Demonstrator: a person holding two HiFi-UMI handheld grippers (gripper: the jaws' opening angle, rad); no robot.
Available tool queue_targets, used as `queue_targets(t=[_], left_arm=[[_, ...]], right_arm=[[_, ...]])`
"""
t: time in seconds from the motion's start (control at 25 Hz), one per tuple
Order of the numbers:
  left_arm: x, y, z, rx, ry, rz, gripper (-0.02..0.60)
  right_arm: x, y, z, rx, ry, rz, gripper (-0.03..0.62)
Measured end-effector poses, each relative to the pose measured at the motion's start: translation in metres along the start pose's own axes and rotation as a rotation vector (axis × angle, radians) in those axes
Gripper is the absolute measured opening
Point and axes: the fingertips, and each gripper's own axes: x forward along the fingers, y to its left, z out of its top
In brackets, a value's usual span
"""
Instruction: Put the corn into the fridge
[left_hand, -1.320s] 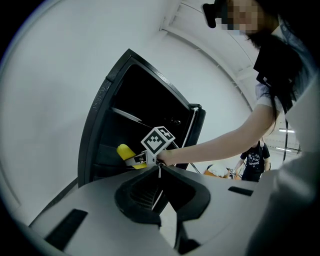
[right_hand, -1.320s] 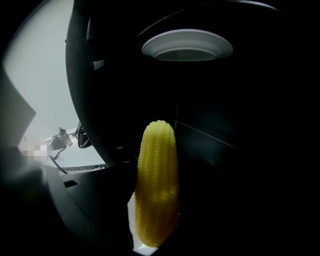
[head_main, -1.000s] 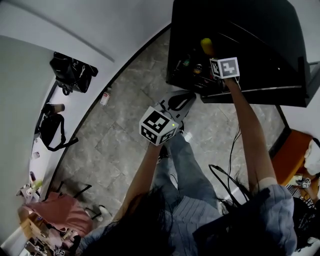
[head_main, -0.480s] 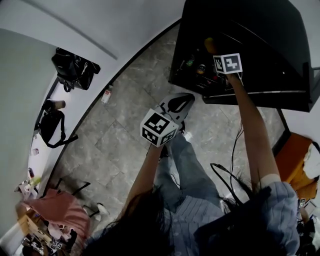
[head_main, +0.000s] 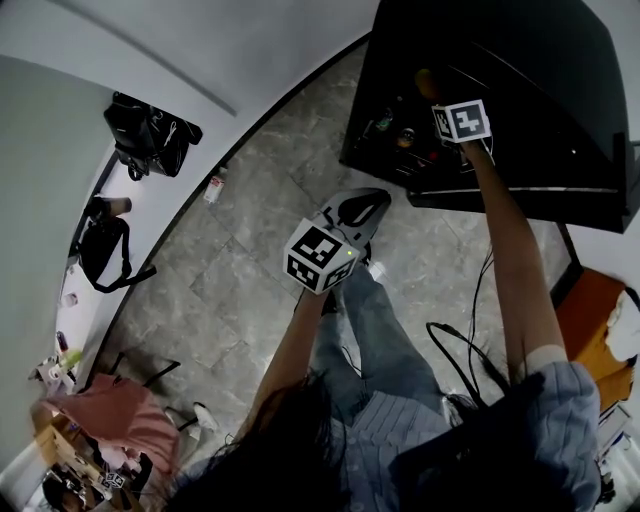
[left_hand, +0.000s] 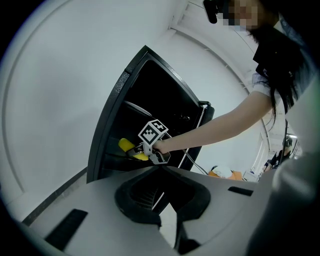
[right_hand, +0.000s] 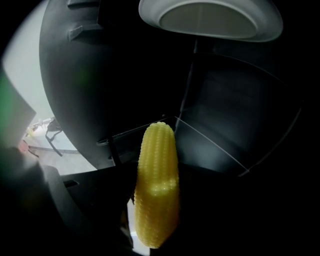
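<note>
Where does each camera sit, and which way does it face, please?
Head view: on the person's head, looking steeply down at the floor and open fridge; both forearms, left gripper and right gripper show.
Left gripper view: on the left gripper, looking up at the fridge; its own shut jaws and the person's right arm show.
Right gripper view: on the right gripper, looking into the dark fridge; only the corn in its jaws shows.
Shared: head and left gripper views both show the right gripper at the fridge.

Left tongs (left_hand: 170, 234) closed, nothing between them. Ahead: right tongs (left_hand: 136, 153) grip yellow corn (left_hand: 126, 145) at the open black fridge (left_hand: 107, 125).
</note>
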Motion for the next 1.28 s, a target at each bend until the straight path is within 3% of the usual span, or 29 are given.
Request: queue_targets(t=[0.44,0.76,1.28], left_arm=[[0.002,0.008,-0.007,-0.019,0.002,0.006,0.008],[0.001,0.001,-0.01,-0.019,0.014,-0.007,0.008],[-0.017,-0.026,-0.012,0.005,0.03,-0.04,0.008]], right_arm=[[0.0,-0.01,0.031,-0.112,-0.094,-0.113,0.255],[-0.022,-0.005,0.038,-0.084,-0.18,-0.161,0.255],[-0.093,0.041,0.015,0.038,-0.333,-0.06,0.255]])
